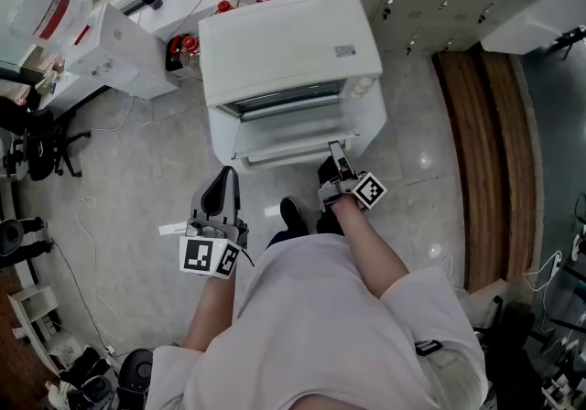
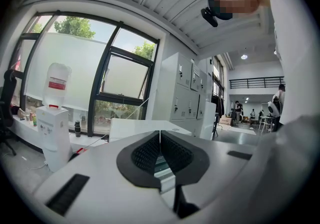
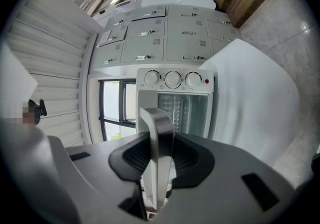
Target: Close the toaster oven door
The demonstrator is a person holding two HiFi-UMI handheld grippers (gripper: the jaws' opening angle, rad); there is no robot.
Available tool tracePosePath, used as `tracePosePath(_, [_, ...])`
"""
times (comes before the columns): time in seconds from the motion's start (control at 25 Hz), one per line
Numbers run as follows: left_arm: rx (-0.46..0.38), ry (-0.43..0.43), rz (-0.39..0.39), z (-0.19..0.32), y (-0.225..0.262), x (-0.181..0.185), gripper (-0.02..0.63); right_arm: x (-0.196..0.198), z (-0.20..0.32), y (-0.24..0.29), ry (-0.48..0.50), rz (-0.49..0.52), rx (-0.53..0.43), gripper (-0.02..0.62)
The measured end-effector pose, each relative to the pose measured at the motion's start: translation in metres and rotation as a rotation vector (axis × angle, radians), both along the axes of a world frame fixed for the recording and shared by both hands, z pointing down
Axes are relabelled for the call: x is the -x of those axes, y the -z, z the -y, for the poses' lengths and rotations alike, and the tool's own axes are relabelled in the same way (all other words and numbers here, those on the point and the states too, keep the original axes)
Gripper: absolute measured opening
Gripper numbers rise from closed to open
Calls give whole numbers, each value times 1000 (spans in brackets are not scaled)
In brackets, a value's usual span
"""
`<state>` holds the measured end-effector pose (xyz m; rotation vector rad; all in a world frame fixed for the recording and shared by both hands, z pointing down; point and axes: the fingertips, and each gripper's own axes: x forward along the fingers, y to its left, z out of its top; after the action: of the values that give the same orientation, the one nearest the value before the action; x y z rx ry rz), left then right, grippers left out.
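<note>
Grey floor [image 1: 128, 170], right tongs [image 1: 335, 154] half-hiding gripped door handle [image 3: 157, 125]

White toaster oven [image 1: 288, 42] on the floor [image 1: 137, 179], glass door [image 1: 293, 138] partly open — steel handle [image 3: 155, 133] along its free edge.

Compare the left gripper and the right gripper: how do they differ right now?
The right gripper is clamped on the handle of the toaster oven door; the left gripper is shut on nothing. The right gripper reaches the open door; the left gripper sits back from the toaster oven, touching nothing. Both carry a marker cube.
</note>
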<state>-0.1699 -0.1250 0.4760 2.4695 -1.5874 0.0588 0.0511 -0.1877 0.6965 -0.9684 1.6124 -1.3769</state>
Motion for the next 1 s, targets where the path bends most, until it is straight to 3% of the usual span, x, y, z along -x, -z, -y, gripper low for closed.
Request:
tracePosePath(0.4, [-28, 31, -3, -2, 9, 10, 21, 3, 30, 29, -3, 4, -68, 97])
tracePosePath(1.0, [-69, 69, -11, 1, 23, 24, 21, 5, 54, 43, -6, -1, -76, 89])
